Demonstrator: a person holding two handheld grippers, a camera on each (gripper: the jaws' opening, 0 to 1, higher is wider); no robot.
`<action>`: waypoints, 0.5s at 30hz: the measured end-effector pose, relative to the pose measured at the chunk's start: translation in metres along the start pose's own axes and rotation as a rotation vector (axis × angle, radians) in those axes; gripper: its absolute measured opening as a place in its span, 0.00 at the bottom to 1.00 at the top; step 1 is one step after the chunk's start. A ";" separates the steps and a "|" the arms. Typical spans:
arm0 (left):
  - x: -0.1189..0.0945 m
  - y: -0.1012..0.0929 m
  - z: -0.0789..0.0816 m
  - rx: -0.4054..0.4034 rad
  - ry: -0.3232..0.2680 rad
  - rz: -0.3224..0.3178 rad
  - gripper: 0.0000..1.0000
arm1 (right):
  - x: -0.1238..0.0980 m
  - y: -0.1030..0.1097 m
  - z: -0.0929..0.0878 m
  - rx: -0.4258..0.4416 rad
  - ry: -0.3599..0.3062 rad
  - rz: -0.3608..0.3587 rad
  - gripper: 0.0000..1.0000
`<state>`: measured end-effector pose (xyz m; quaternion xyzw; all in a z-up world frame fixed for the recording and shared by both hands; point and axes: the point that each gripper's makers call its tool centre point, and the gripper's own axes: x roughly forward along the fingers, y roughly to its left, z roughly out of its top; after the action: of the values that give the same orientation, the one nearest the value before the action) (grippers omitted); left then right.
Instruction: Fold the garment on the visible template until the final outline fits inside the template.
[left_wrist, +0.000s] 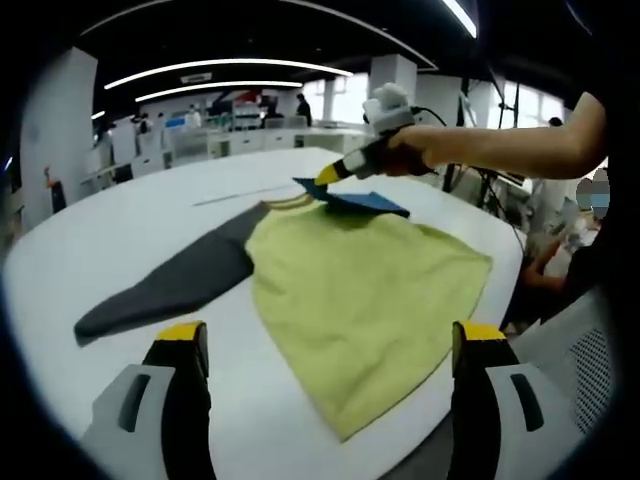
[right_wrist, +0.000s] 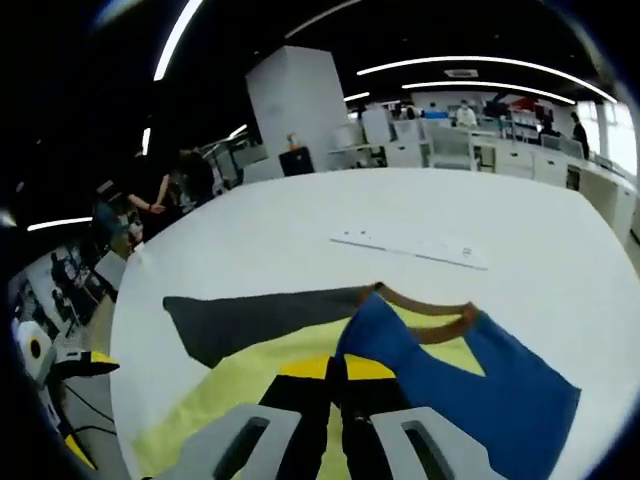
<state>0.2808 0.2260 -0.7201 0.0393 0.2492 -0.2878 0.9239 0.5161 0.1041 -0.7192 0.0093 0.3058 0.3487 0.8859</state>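
A garment lies flat on the white round table (left_wrist: 110, 240). Its body (left_wrist: 360, 290) is yellow-green, with a dark grey sleeve (left_wrist: 170, 285) stretched out to the left. My right gripper (left_wrist: 323, 180), held by a hand, is shut on the blue sleeve (left_wrist: 365, 202) near the collar, and the sleeve lies folded over the body's top. In the right gripper view the right gripper (right_wrist: 335, 372) pinches the blue sleeve (right_wrist: 460, 385) over the yellow body (right_wrist: 245, 378), with the grey sleeve (right_wrist: 260, 318) and brown collar (right_wrist: 430, 305) beyond. My left gripper (left_wrist: 330, 338) hangs open above the garment's lower body.
A thin white strip (right_wrist: 410, 246) lies on the table beyond the collar, also visible as a faint strip (left_wrist: 240, 195). The table's edge (left_wrist: 500, 290) runs close to the garment's right side. A person sits past it, and desks and people fill the background.
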 end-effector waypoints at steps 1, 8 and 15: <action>0.000 0.000 0.000 -0.002 0.000 0.001 0.97 | 0.002 0.002 0.001 0.000 0.000 0.003 0.00; -0.004 0.002 -0.003 -0.013 0.002 0.015 0.97 | 0.014 0.014 0.007 -0.030 0.012 0.028 0.00; -0.005 0.003 -0.005 -0.018 0.002 0.020 0.98 | 0.023 0.028 0.010 -0.060 0.029 0.052 0.00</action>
<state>0.2768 0.2325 -0.7225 0.0340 0.2524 -0.2762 0.9267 0.5174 0.1412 -0.7173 -0.0146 0.3077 0.3809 0.8718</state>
